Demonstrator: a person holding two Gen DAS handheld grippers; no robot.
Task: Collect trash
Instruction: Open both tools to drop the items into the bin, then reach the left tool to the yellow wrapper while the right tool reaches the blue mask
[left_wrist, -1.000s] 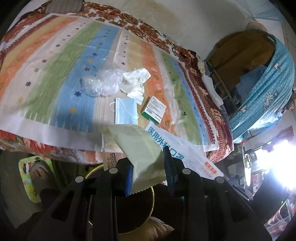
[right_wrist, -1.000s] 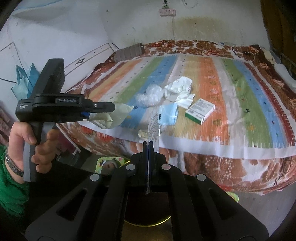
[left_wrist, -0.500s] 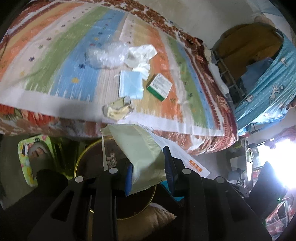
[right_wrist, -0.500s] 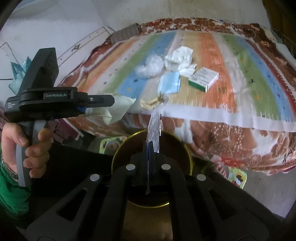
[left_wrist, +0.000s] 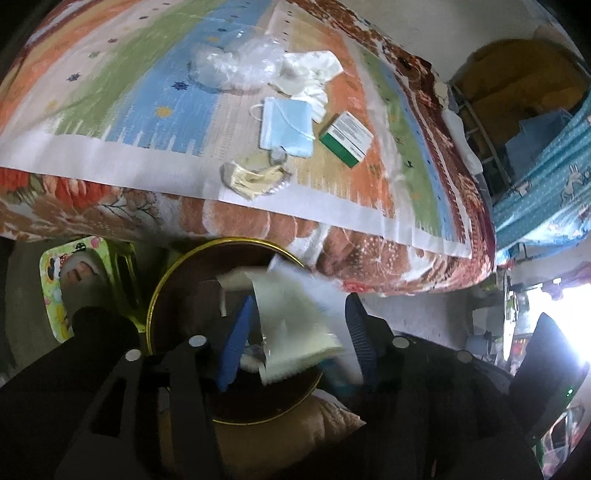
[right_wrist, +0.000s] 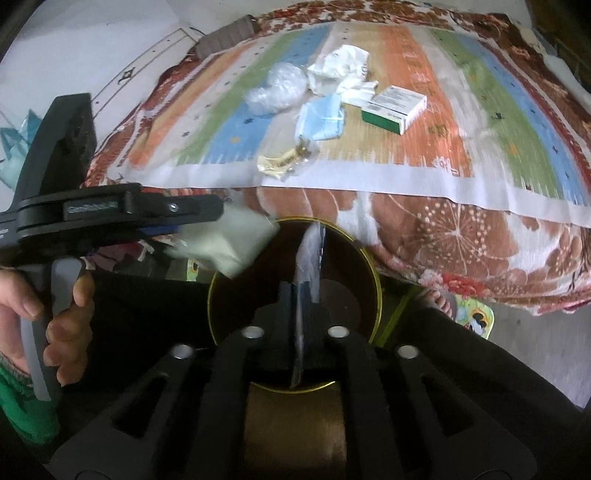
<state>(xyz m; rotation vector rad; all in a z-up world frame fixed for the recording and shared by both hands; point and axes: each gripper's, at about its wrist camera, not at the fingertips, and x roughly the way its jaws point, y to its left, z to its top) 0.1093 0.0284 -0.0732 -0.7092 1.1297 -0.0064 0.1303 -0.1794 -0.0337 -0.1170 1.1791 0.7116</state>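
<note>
The left gripper (left_wrist: 295, 336) stands with its 2 blue-padded fingers (left_wrist: 236, 339) spread wide apart above the round, dark, gold-rimmed bin (left_wrist: 155, 295). Between them sits a pale green, crinkle-edged plastic packet (left_wrist: 295, 325), blurred; whether either pad touches it cannot be told. In the right wrist view this same packet (right_wrist: 225, 243) hangs just past the tip of the left gripper (right_wrist: 207, 218), at the bin's (right_wrist: 373, 273) left rim.

The right gripper (right_wrist: 304, 295) is pinched tight on a thin white printed wrapper (right_wrist: 310, 243), seen edge-on, directly over the bin's mouth.

On the striped woven mat (left_wrist: 110, 92) covering the floral-edged bed, more trash lies close together: a crumpled clear plastic bag (left_wrist: 232, 64), a wad of white paper (left_wrist: 306, 74) just beside it, a light blue face mask (left_wrist: 286, 125), a green-and-white cardboard box (left_wrist: 345, 138) and, nearest the mat's white border, a small crumpled yellowish wrapper (left_wrist: 255, 179). A bare foot in a patterned green sandal (left_wrist: 70, 273) rests left of the bin.
</note>
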